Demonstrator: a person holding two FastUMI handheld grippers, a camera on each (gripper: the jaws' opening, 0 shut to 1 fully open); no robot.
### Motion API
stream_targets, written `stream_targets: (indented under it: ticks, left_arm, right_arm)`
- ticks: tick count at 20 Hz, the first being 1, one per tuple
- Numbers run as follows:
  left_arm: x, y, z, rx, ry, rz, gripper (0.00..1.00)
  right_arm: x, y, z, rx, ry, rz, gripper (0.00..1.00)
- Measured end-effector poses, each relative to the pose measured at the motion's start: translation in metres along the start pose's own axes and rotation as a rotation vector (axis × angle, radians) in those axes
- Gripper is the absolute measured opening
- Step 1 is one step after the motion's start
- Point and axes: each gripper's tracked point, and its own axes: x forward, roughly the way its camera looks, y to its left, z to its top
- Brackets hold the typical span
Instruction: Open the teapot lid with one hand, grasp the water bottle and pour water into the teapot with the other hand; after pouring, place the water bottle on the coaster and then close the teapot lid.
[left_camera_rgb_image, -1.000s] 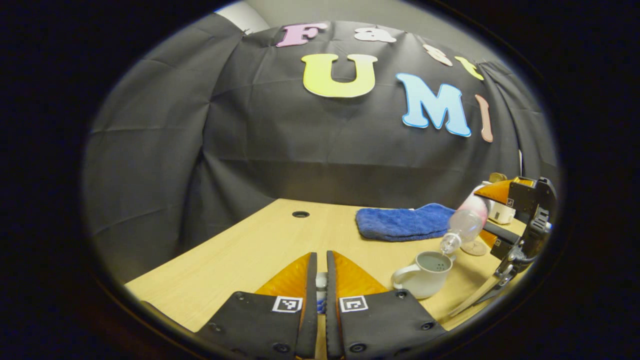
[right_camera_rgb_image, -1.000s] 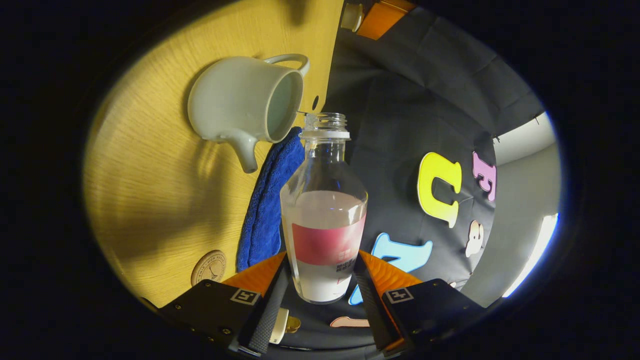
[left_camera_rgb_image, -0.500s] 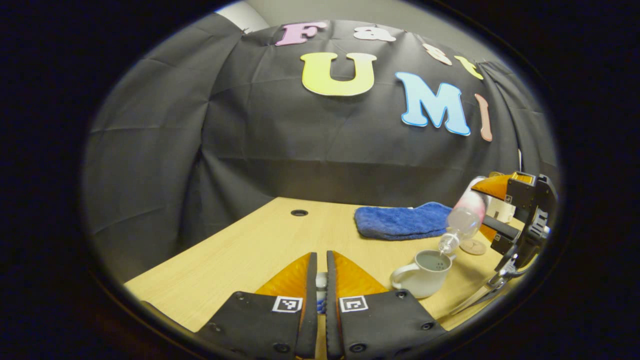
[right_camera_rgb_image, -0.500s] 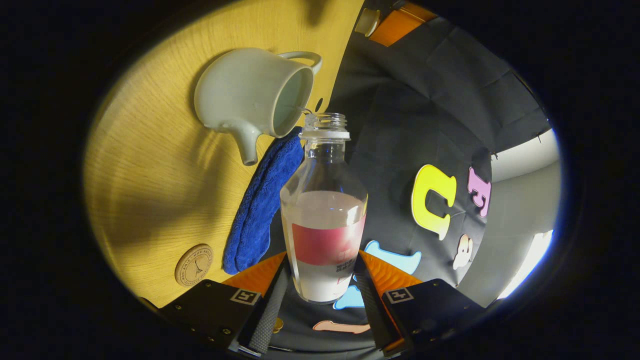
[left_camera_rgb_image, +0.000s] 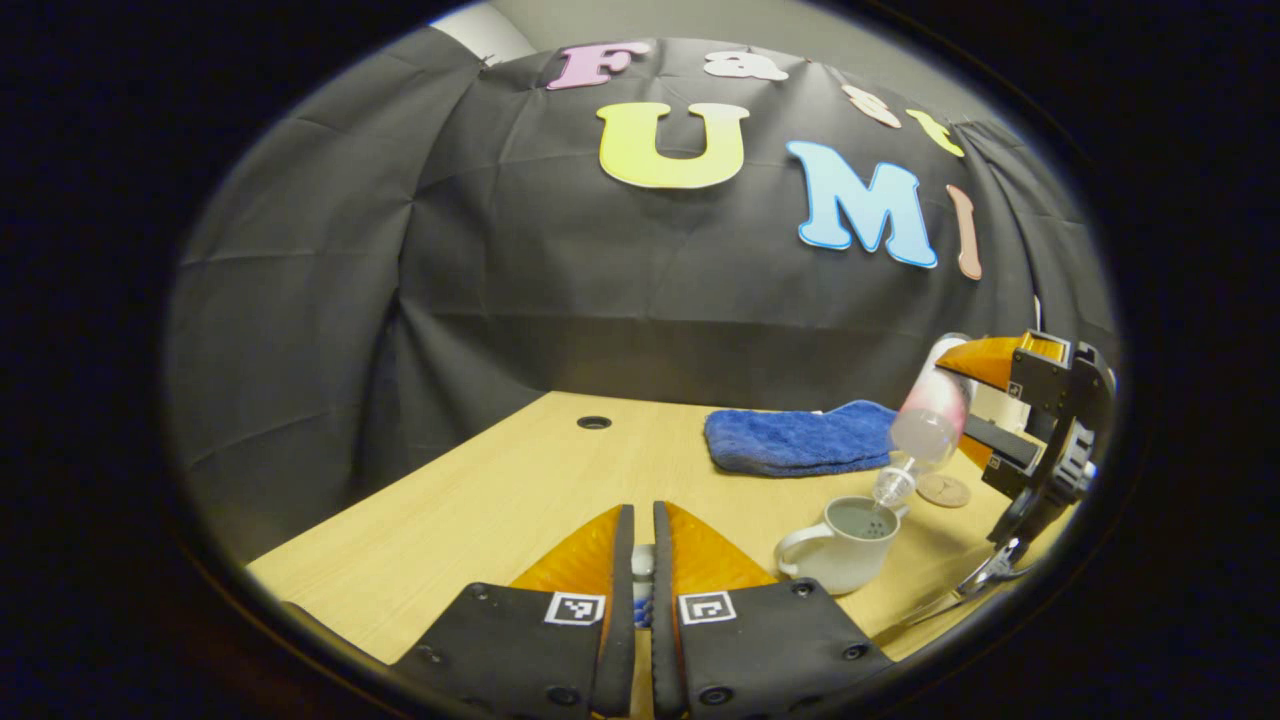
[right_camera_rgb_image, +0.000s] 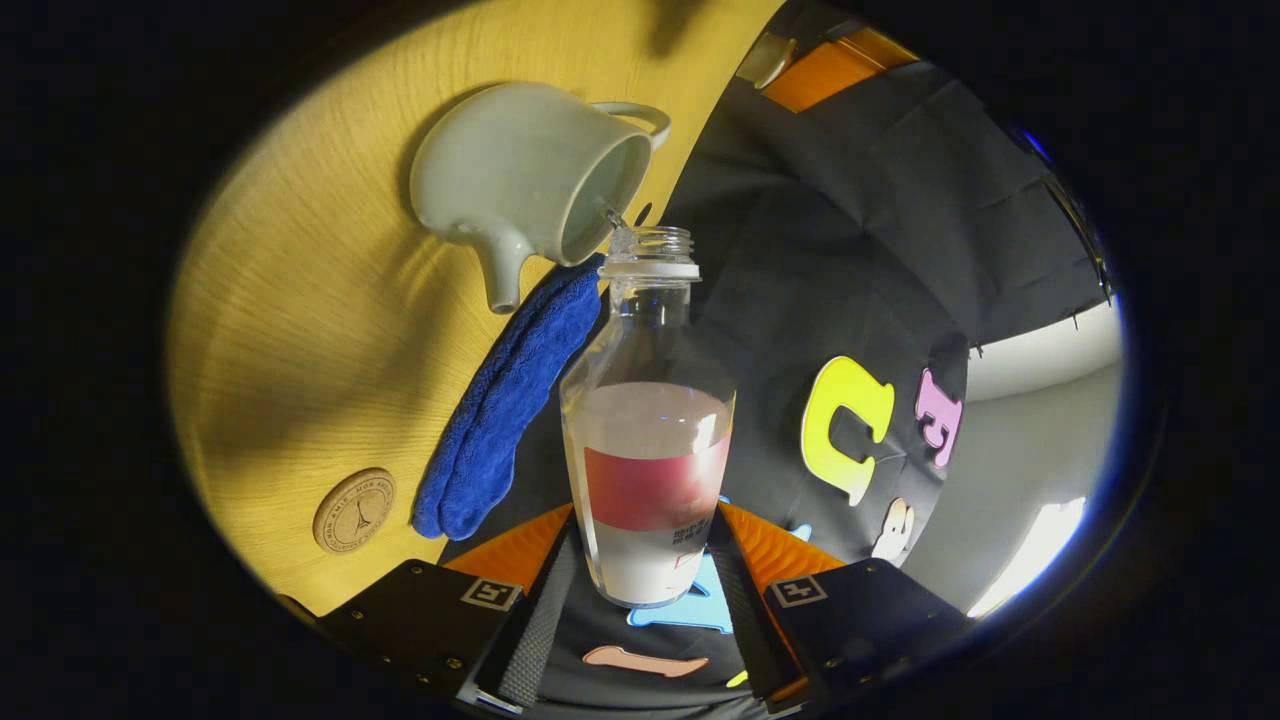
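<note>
On the wooden desk the open teapot takes water; right tongs clamp the slick, part-full bottle low; left tongs pinch the small, breakable-looking lid.

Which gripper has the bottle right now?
The right gripper: its fingers clamp the water bottle, tipped toward the teapot. The left gripper pinches something small.

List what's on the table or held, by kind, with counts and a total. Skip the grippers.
Teapot: 1
Teapot lid, between the left gripper's fingers: 1
Water bottle, held tilted over the teapot: 1
Coaster: 1
Blue towel: 1
Total: 5
</note>
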Motion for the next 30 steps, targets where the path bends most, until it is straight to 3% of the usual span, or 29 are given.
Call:
stream_targets:
  ticks: [10, 30]
  left_arm:
    - [0.0, -0.002, -0.003, 0.0, 0.009, -0.006, 0.14]
    - [0.0, -0.006, -0.009, -0.006, 0.021, -0.019, 0.14]
  right_arm:
    - [-0.001, -0.006, 0.008, -0.085, -0.03, -0.054, 0.75]
    - [0.006, -0.02, 0.019, -0.179, -0.098, -0.078, 0.75]
